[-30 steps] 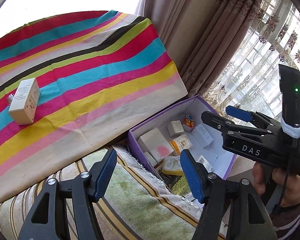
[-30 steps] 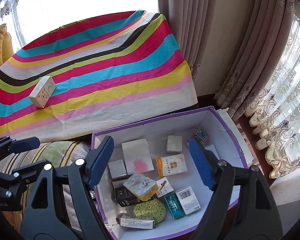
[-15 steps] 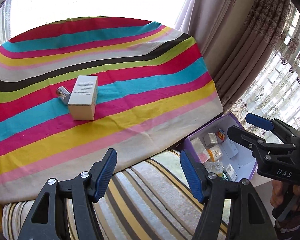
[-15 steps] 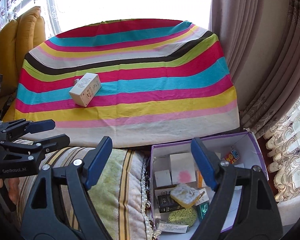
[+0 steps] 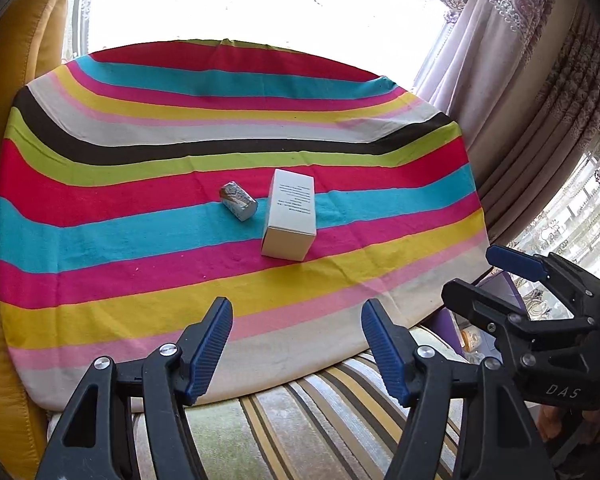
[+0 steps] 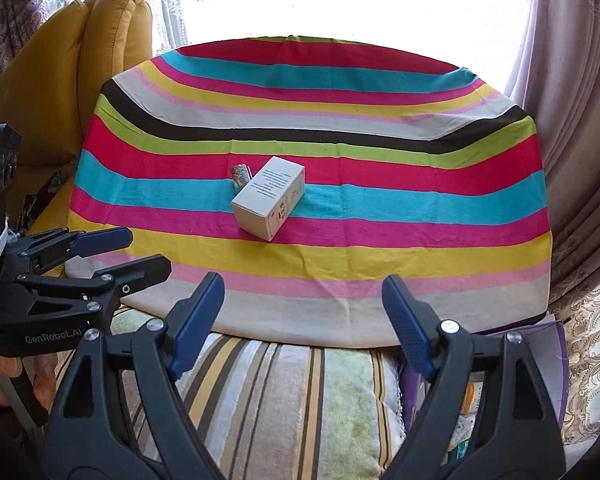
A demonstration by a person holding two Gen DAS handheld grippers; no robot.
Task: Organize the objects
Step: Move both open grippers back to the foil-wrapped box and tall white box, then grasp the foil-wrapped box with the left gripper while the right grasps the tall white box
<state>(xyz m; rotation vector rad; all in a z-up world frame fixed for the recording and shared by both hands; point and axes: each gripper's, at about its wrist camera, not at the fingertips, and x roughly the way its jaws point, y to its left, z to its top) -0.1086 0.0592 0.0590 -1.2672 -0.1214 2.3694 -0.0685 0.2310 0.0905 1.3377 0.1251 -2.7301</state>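
- Both claws empty, jaws spread wide: left gripper (image 5: 296, 344) and right gripper (image 6: 302, 324) hover over the striped cushion (image 6: 276, 400).
- White box (image 5: 290, 214) lies mid-tablecloth (image 5: 140, 280) at twelve o'clock, foil-wrapped piece (image 5: 239, 201) just beside, at its ten o'clock.
- Best approach: straddle the box's narrow width, squarely.

The left gripper (image 5: 296, 344) was held with its jaws wide apart and nothing between them. The right gripper (image 6: 302, 322) was also spread wide and empty. Both were side by side, pointing forward at about the same height.
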